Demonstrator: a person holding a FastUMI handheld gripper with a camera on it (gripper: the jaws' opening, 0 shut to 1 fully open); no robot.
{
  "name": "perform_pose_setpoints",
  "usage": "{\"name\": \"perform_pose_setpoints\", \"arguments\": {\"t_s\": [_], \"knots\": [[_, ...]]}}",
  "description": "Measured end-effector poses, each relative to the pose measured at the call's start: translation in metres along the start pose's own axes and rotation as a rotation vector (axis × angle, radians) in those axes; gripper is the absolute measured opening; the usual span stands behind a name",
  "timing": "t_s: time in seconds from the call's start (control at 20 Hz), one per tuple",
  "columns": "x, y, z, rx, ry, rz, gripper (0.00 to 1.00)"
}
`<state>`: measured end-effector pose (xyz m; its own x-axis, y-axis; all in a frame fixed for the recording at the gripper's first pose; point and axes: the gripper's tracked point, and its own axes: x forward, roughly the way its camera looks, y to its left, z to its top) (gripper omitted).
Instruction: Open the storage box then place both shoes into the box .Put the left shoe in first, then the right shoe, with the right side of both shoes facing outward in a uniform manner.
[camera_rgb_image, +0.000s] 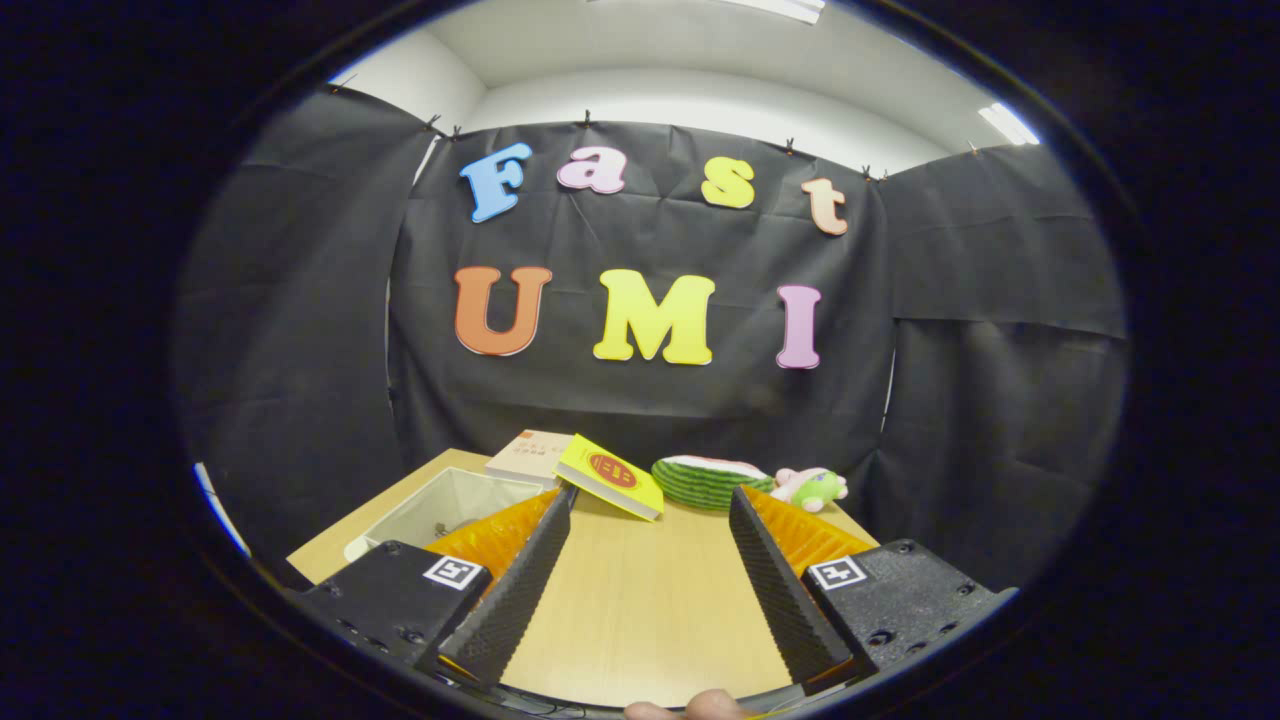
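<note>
Hovering over the wooden surface, the tongs are held wide apart with nothing between the fingers. The storage box, clear-walled and open-topped, is seen just beyond the left finger, near the surface's left edge. A yellow book is propped ahead between the fingertips, a pale book behind it. A watermelon plush and small plush toy are set further right. Bare wood is left between the fingers

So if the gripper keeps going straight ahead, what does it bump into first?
Probably the yellow book, which lies just beyond the open gripper, ahead of its fingers. Only bare table lies between them. Depth is hard to judge, so it might pass above the book.
</note>
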<state>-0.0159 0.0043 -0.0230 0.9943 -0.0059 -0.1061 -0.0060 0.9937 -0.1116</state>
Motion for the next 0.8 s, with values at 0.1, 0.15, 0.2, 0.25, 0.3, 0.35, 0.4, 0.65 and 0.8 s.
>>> {"name": "perform_pose_setpoints", "arguments": {"t_s": [0.1, 0.15, 0.2, 0.25, 0.3, 0.35, 0.4, 0.65, 0.8], "knots": [[-0.003, -0.001, 0.003, -0.016, -0.015, -0.011, 1.00], [-0.002, -0.003, 0.004, -0.022, -0.019, -0.017, 1.00], [-0.003, -0.003, 0.003, -0.021, -0.017, -0.016, 1.00], [-0.003, -0.002, 0.001, -0.014, -0.013, -0.011, 1.00], [-0.003, 0.000, 0.001, -0.008, -0.009, -0.006, 1.00], [-0.002, -0.002, 0.000, -0.002, -0.002, -0.004, 1.00], [-0.001, -0.004, -0.001, 0.002, 0.001, -0.007, 1.00], [0.001, -0.009, 0.000, -0.005, -0.006, -0.026, 1.00], [0.001, -0.010, -0.001, -0.005, -0.008, -0.028, 1.00]]}}
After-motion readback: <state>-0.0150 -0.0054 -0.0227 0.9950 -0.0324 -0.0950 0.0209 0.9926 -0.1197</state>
